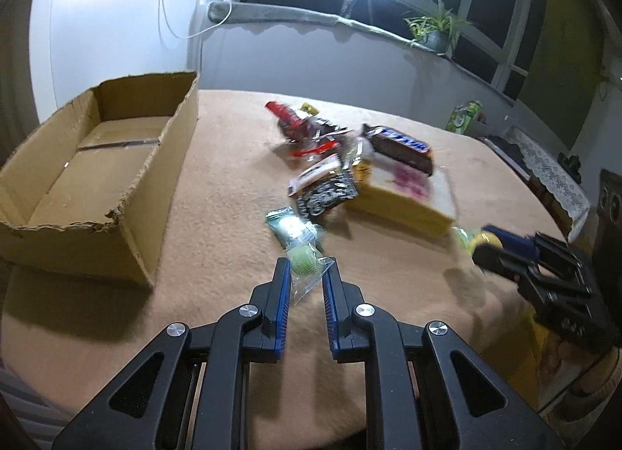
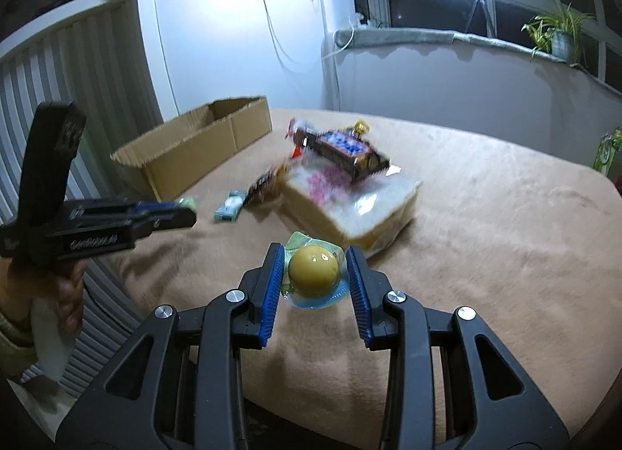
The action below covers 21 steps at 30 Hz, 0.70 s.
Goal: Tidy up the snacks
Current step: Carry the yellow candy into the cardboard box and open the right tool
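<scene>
My left gripper [image 1: 307, 267] is shut on a small green sweet in a clear wrapper [image 1: 305, 265], held just above the tan tablecloth. It shows from the side in the right wrist view as the left gripper [image 2: 182, 213]. My right gripper [image 2: 315, 255] is shut on a yellow ball-shaped snack in a clear and blue wrapper [image 2: 314, 271]. The right gripper [image 1: 486, 246] sits at the right edge of the left wrist view. An open cardboard box [image 1: 155, 193] stands at the left with nothing visible inside. A heap of snacks lies mid-table: a Snickers bar [image 1: 400, 147], a wrapped bread pack [image 1: 404, 201], a black packet [image 1: 326, 195].
A teal wrapped sweet [image 1: 291, 226] lies just beyond my left fingers. Red packets [image 1: 295, 119] sit at the far side of the heap. A green bag [image 1: 462, 115] stands beyond the table's right edge. A person's hand [image 2: 58, 290] grips the left tool. A ring light glares above.
</scene>
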{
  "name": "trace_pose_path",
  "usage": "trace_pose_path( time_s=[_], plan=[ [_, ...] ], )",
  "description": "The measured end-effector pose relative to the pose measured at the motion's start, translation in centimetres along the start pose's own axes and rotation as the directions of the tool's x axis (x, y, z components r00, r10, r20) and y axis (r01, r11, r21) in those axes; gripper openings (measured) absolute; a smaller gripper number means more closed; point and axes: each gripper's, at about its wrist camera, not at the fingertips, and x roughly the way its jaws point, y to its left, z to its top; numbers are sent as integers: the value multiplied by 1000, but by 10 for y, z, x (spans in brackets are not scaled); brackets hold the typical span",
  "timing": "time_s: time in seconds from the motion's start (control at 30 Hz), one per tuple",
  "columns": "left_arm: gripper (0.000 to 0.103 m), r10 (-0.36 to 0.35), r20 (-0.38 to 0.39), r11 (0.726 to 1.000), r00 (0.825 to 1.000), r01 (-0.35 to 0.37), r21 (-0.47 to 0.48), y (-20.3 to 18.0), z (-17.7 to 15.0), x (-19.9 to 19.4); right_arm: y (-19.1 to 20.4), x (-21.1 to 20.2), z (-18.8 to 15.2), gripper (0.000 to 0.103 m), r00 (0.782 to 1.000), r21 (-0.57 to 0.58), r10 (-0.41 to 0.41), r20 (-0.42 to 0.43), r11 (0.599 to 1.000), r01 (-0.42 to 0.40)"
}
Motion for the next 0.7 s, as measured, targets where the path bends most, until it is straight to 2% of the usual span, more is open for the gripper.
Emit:
trace_pose_path(
  time_s=[0.13, 0.37, 0.7],
  plan=[
    [15, -24, 39, 999, 999, 25, -24, 4, 0, -18, 1, -5, 4, 34, 1000, 1, -9, 12, 1000, 9],
    [15, 20, 102, 999, 995, -17, -29, 12, 10, -48, 6, -16, 15, 34, 999, -8, -23, 45, 1000, 23],
    [15, 78, 200, 997, 977, -73, -32, 32, 27, -82, 30, -17, 51, 34, 996, -52, -26, 83, 998, 31]
  ],
)
